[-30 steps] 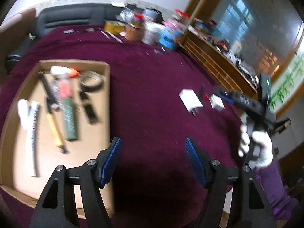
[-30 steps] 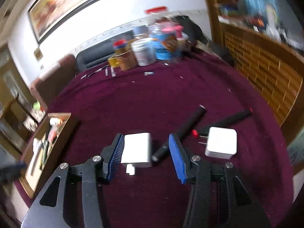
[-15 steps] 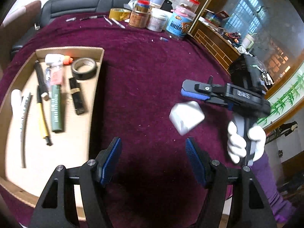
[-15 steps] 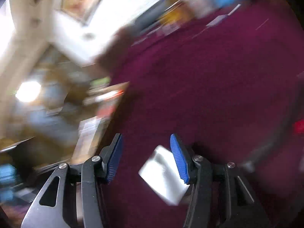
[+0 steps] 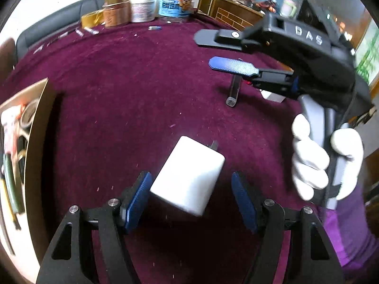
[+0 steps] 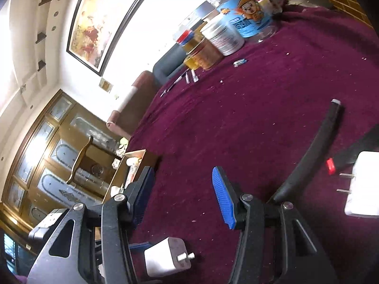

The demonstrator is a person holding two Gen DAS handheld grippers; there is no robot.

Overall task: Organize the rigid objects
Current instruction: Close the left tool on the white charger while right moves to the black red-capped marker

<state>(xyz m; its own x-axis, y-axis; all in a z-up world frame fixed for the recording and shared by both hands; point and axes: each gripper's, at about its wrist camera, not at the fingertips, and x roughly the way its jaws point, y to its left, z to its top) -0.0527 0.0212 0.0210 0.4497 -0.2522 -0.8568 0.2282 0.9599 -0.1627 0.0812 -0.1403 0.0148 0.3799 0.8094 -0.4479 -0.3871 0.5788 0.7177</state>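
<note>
While my left gripper (image 5: 189,198) stands apart around the charger (image 5: 189,177), neither pad pressing it that I can see, a close could go wrong: the block lies skewed between the jaws, so they may catch its corners and twist it loose. My right gripper (image 6: 182,196) is apart too, with nothing in it. The charger is a smooth white block, rounded at the edges, prongs pointing away from me, lying on the purple cloth (image 5: 132,90). Left of my left gripper sits the tray (image 5: 35,127); beyond, a black pen (image 5: 234,90).
</note>
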